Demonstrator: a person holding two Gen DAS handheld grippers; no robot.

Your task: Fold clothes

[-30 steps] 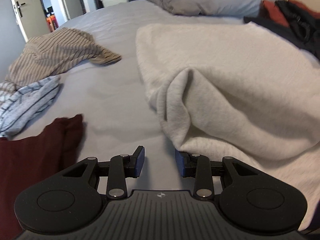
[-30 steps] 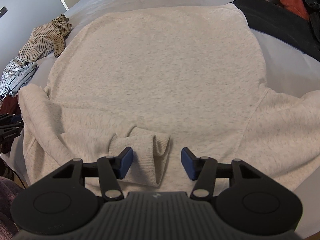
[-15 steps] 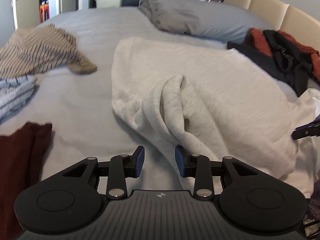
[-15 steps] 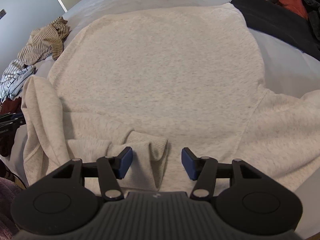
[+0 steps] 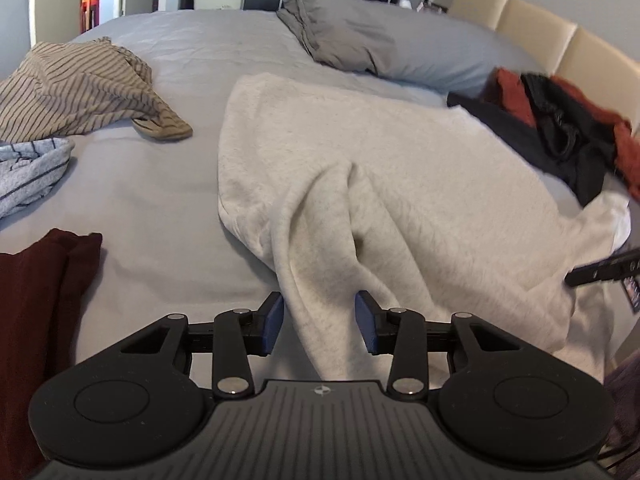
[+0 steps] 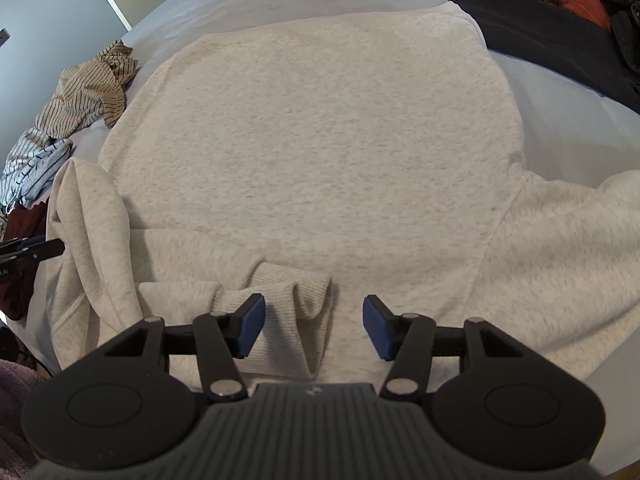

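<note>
Left tool (image 5: 319, 322): jaws opening, a raised ridge of the cream sweatshirt (image 5: 400, 184) between the pads, contact hard to call, its lower end hidden behind the tool body. Right tool (image 6: 313, 327): jaws apart, the ribbed cuff (image 6: 288, 312) between them, nearer the left pad, not pinched. Sweatshirt lies flat mid-frame on the grey bed (image 5: 168, 184); right sleeve cut off at frame edge. Striped tan garment (image 5: 76, 92) upper left, maroon cloth (image 5: 36, 304) lower left, partly cropped. Dark pile (image 5: 560, 132) upper right, blurred.
</note>
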